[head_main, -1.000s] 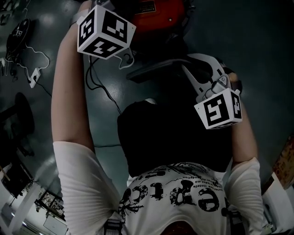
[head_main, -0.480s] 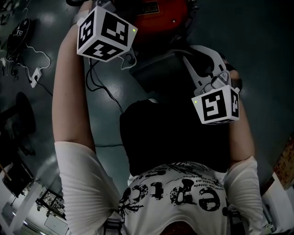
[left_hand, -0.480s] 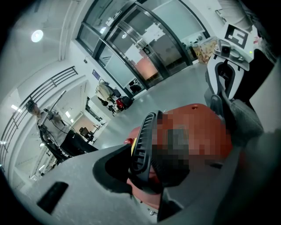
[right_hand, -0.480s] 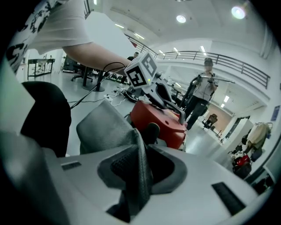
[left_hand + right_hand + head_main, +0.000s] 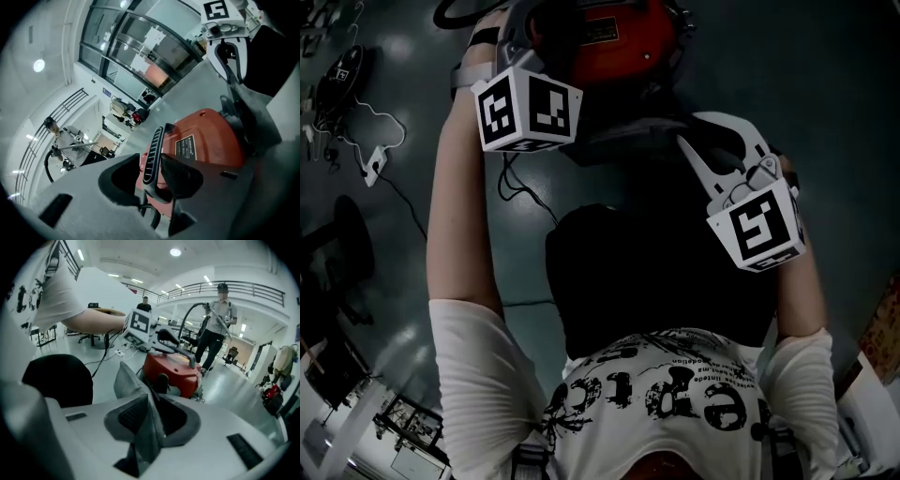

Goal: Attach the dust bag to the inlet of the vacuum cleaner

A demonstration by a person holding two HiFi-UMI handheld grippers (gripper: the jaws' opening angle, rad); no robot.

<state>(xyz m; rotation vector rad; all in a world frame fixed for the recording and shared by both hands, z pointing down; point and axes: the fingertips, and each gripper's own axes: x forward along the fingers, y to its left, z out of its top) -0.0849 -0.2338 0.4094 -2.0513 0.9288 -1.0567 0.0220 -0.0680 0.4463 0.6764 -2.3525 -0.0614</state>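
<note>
Right fingers (image 5: pixel 132 416) pinch the dust bag (image 5: pixel 129 380); left fingers (image 5: pixel 182 174), just opening, straddle the vacuum handle (image 5: pixel 153 152).

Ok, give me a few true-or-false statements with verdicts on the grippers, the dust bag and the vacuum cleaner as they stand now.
1. The right gripper is clamped on the grey dust bag. True.
2. The vacuum cleaner has a blue body. False: the body is red.
3. The vacuum cleaner's black ribbed handle stands between the jaws of the left gripper. True; those jaws have just been opening.
4. The left gripper also holds a corner of the dust bag. False: only the right gripper has the bag.
5. In the right gripper view, a person stands beyond the vacuum cleaner. True.
</note>
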